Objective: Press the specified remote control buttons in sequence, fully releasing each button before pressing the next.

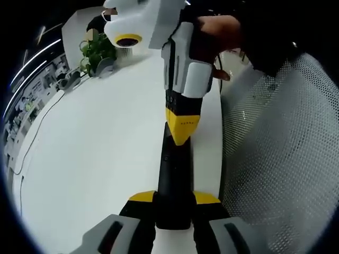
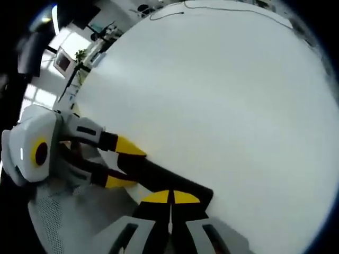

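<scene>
A long black remote control (image 1: 172,169) lies over the edge of the white table (image 1: 95,148). My left gripper (image 1: 174,198) is shut on its near end, one yellow-tipped jaw on each side. From above, my right gripper (image 1: 183,129) comes down with its jaws together, and its yellow tips rest on the remote's top face about halfway along. In the right gripper view, my right gripper (image 2: 171,197) is shut with its tips touching the remote (image 2: 164,180). The left gripper (image 2: 124,165) clamps the remote from the left.
A potted plant (image 1: 98,50) stands at the table's far end. A thin cable (image 1: 29,143) runs along the left edge. A grey mesh chair (image 1: 280,159) sits close to the table's right side. A person's hand (image 1: 217,32) holds the right gripper.
</scene>
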